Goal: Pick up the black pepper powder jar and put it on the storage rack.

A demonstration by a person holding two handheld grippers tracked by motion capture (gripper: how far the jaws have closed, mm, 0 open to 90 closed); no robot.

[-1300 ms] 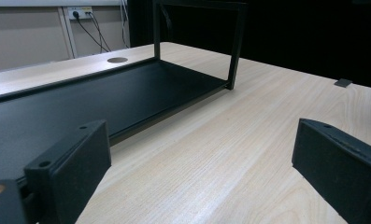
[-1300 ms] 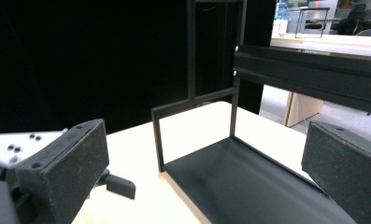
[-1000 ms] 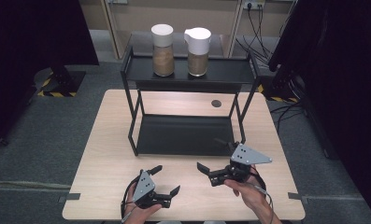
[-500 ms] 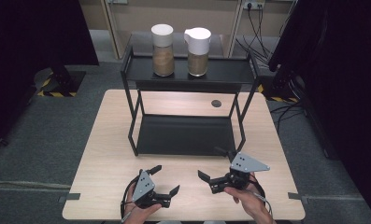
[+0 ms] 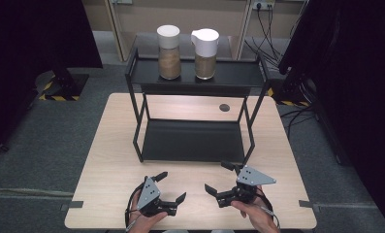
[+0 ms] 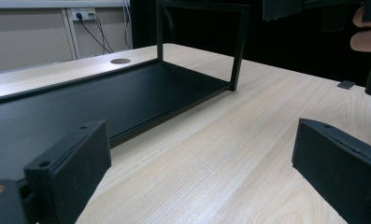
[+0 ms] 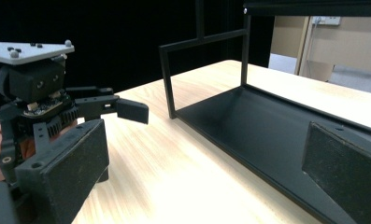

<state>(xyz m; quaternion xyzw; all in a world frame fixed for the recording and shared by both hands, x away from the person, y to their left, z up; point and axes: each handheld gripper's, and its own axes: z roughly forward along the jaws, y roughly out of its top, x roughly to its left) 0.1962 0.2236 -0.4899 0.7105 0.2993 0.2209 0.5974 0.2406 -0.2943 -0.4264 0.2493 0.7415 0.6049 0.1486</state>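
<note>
1. So, the things nearest my work are the two jars on the top shelf of the black rack: a straight jar with a white lid toward the shelf's left end, and a spouted white-lidded jar just beside it at the middle. Both stand upright with brown contents, apart from each other and untouched.
2. The rack's lower shelf is bare, and the rack stands on the middle of the table, its back legs close to the far edge.
3. My left gripper sits at the near edge, left of centre, jaws spread wide with only wood grain between them in the left gripper view.
4. My right gripper is near the same edge, right of centre, also gaping and holding nothing; its view looks along the lower shelf and catches the left gripper just beside it.
5. By my reckoning nothing is done yet: both hands are well apart from the jars, so the reach, the grasp and any moving are all left.
</note>
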